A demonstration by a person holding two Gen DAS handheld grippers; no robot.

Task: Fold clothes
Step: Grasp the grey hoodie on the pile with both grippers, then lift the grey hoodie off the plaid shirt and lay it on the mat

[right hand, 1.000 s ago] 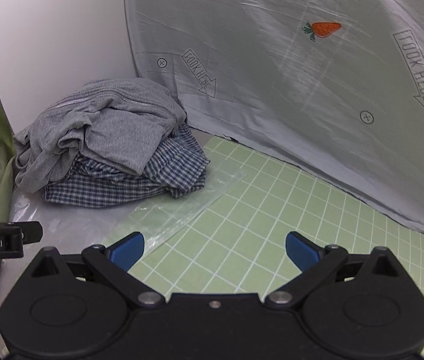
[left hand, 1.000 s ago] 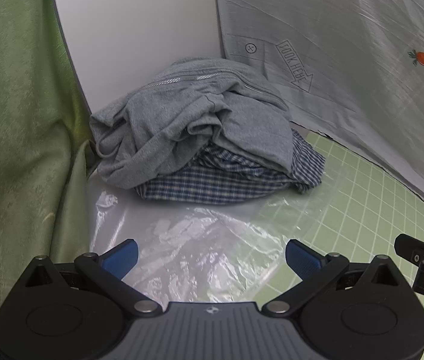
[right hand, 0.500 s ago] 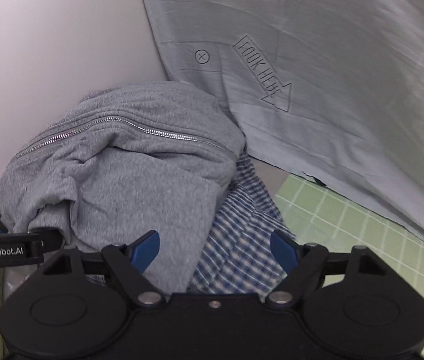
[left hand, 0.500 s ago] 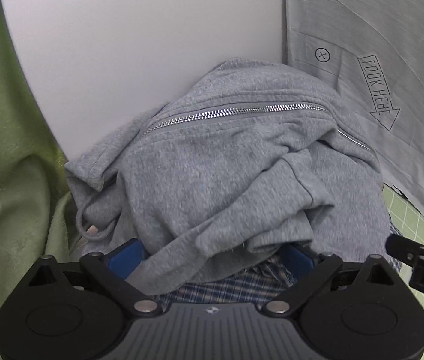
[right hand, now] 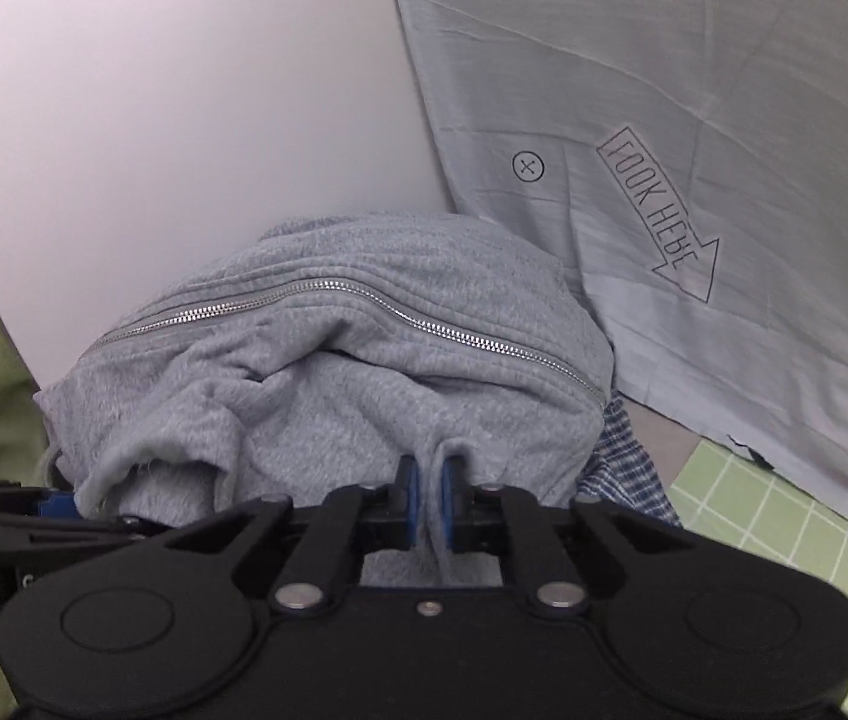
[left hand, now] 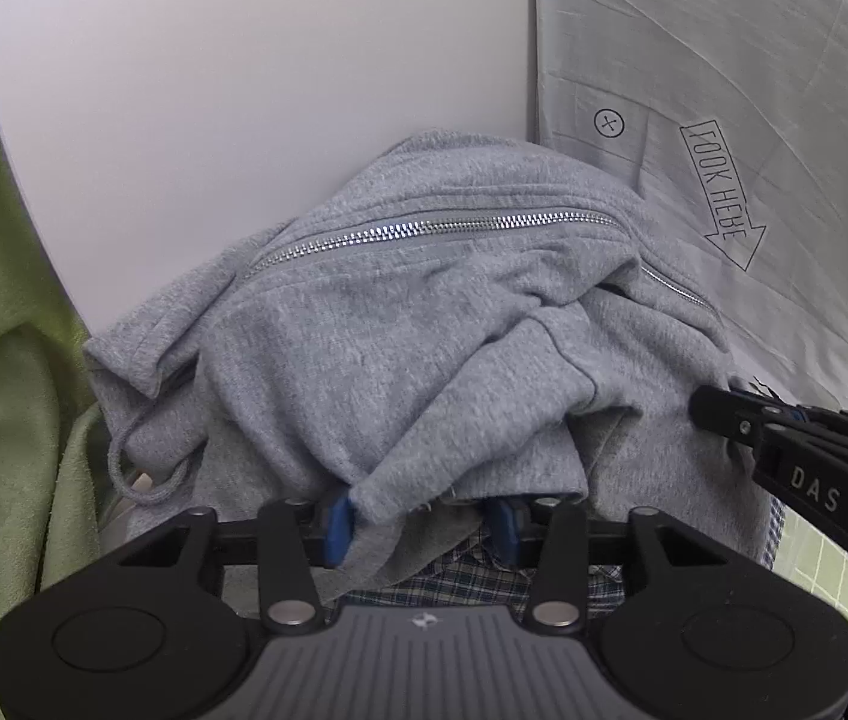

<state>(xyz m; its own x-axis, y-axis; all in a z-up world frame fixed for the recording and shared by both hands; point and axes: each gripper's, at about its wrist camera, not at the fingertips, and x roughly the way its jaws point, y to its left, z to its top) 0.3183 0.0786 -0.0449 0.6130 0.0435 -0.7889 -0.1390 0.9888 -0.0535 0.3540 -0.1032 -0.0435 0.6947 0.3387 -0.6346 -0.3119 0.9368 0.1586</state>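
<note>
White wall [left hand: 244,120] and grey sheet [right hand: 694,120] close behind hoodie pile [left hand: 424,330]; green mat [right hand: 784,516] free right.

Staged recording booth: white panel [left hand: 244,120], printed backdrop [right hand: 724,120], grid mat [right hand: 784,528]

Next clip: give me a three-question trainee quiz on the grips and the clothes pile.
1. True or false: the right hand-held gripper pinches a fold of the grey zip hoodie.
2. Which garment lies under the hoodie? A) checked shirt B) red towel C) jeans
3. Fill in: grey fabric bunches between the blue pads of the ____ hand-held gripper.

Key: 1 true; 2 A, the checked shirt; 3 left.
</note>
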